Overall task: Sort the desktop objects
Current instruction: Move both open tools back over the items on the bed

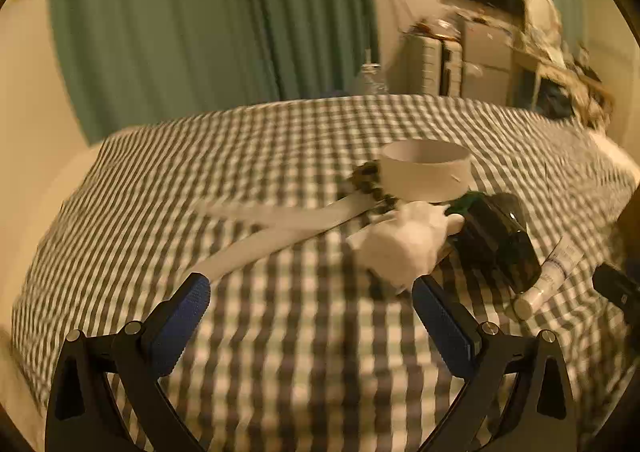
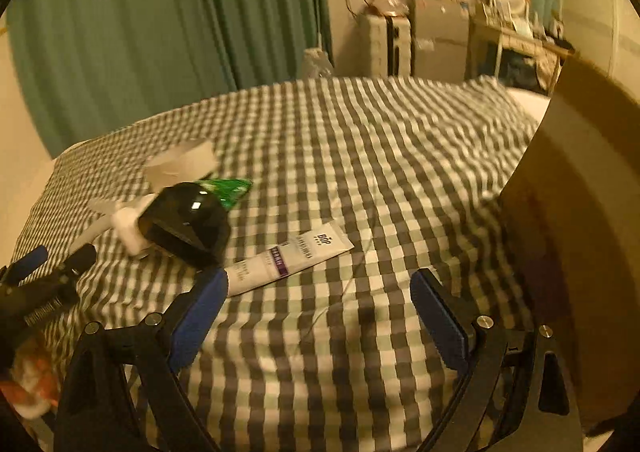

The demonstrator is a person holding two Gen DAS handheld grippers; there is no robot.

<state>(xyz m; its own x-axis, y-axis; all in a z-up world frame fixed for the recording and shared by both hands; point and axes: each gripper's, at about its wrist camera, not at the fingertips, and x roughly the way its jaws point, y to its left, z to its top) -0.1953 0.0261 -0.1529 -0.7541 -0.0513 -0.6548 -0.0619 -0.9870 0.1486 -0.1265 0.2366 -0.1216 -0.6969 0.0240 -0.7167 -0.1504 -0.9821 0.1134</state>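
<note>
We take the black case (image 2: 186,226) on the checked cloth (image 2: 360,171) as our reference. The white tube (image 2: 288,258) lies just right of the case. The white bowl (image 1: 426,173) stands behind the case, with a green packet (image 2: 226,189) between them. A white bundle (image 1: 400,248) touches the case's left side. Left gripper (image 1: 310,316): jaws spread, empty. Right gripper (image 2: 320,312): jaws spread, empty.
</note>
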